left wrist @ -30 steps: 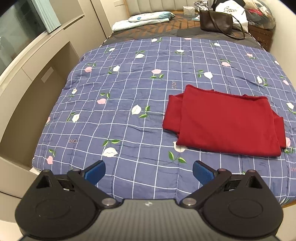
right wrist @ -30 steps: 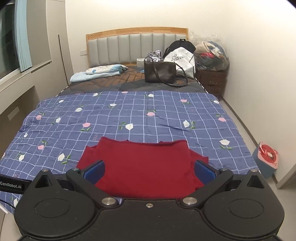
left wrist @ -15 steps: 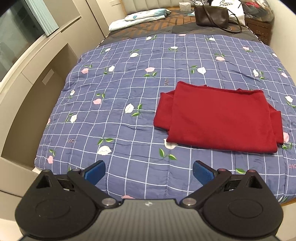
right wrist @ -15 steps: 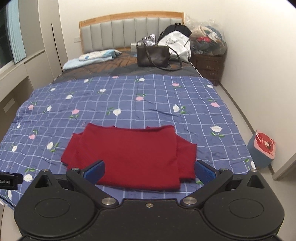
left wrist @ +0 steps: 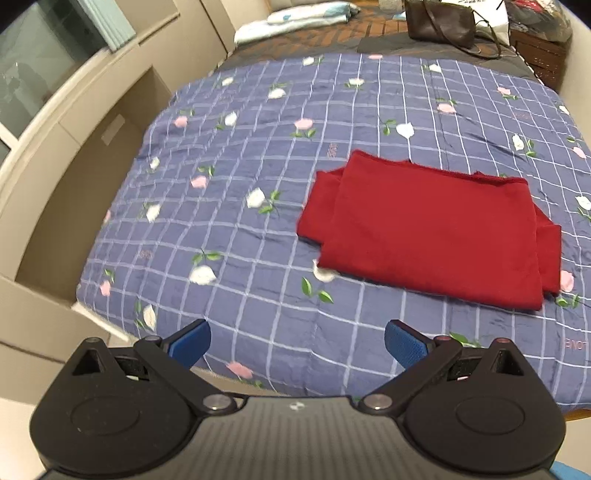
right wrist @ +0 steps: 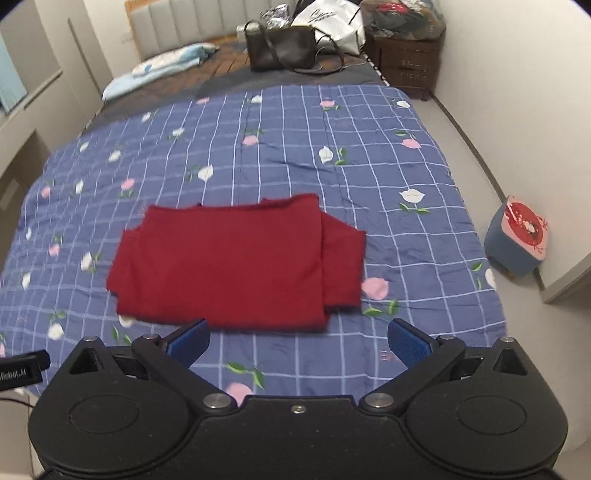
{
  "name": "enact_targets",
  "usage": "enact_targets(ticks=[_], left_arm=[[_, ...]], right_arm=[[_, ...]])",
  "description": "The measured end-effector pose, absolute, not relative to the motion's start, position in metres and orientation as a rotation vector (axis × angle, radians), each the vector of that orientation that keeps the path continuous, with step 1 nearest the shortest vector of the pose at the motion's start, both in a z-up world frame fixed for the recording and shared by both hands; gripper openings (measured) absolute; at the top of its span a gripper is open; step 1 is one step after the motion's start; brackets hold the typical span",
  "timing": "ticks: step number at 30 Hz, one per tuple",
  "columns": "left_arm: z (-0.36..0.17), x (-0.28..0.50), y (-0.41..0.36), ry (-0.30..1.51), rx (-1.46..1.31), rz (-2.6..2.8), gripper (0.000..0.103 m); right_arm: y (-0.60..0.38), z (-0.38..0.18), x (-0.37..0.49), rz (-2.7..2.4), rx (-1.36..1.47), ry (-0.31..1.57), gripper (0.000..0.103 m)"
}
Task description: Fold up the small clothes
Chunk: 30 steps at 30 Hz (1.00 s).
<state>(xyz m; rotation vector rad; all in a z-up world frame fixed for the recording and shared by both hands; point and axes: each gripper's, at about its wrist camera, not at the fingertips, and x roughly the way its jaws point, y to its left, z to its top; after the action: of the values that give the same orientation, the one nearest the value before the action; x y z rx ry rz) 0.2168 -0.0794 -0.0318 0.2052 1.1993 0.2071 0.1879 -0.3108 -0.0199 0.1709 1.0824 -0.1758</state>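
From the left wrist view, the left claw [left wrist: 297, 345] stands spread wide with nothing between its blue, fine-grained pads [left wrist: 404, 345], carried on matte black hinged arms with round metal pivots. Ahead of it and off to its right lies the red garment [left wrist: 432, 229], a soft, plain knit folded into a flat, roughly rectangular stack, with narrower folded layers sticking out at its left and right ends and a slightly uneven far edge. It rests on the quilt [left wrist: 258, 155], a smooth, stitched blue-purple cover with a white grid and pink and white flowers on green leaves; the word "LOVE" can be read, upside down, near the right pad. Far beyond the claw sit a brown leather-like handbag [left wrist: 441, 24] and a pale blue folded bedding piece [left wrist: 295, 18]. From the right wrist view, the right claw [right wrist: 297, 345] is likewise spread and empty, its blue pads [right wrist: 408, 345] hovering over the quilt [right wrist: 369, 166] just short of the garment's near edge. The red garment [right wrist: 229, 262] lies straight ahead and slightly left of the claw, flat and neatly squared. At the claw's left a black tab [right wrist: 20, 369] carries partly legible white lettering ending "Robot.AI". Off to the right, on the floor, stands a small blue stool [right wrist: 517, 236] with a pink and red top.
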Motion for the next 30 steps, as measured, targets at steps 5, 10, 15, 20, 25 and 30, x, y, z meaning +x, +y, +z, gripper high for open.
enact_targets(ticks=[5, 10, 15, 20, 25, 30], left_arm=[[-0.035, 0.211, -0.094, 1.246, 0.164, 0.22, 0.102], [-0.037, 0.204, -0.117, 1.27, 0.16, 0.235, 0.102], [-0.04, 0.195, -0.136, 1.29, 0.164, 0.253, 0.102], [-0.039, 0.185, -0.146, 1.302, 0.16, 0.286, 0.102], [-0.04, 0.177, -0.15, 1.32, 0.149, 0.309, 0.102], [-0.043, 0.176, -0.156, 1.351, 0.155, 0.297, 0.102]], right_arm=[[-0.325, -0.016, 0.189, -0.126, 0.173, 1.143, 0.102], [-0.34, -0.006, 0.188, -0.105, 0.143, 1.124, 0.102], [-0.356, -0.006, 0.188, -0.09, 0.139, 1.12, 0.102], [-0.368, -0.009, 0.188, -0.059, 0.146, 1.13, 0.102], [-0.376, -0.015, 0.19, -0.038, 0.16, 1.154, 0.102], [-0.379, -0.021, 0.192, -0.035, 0.183, 1.184, 0.102]])
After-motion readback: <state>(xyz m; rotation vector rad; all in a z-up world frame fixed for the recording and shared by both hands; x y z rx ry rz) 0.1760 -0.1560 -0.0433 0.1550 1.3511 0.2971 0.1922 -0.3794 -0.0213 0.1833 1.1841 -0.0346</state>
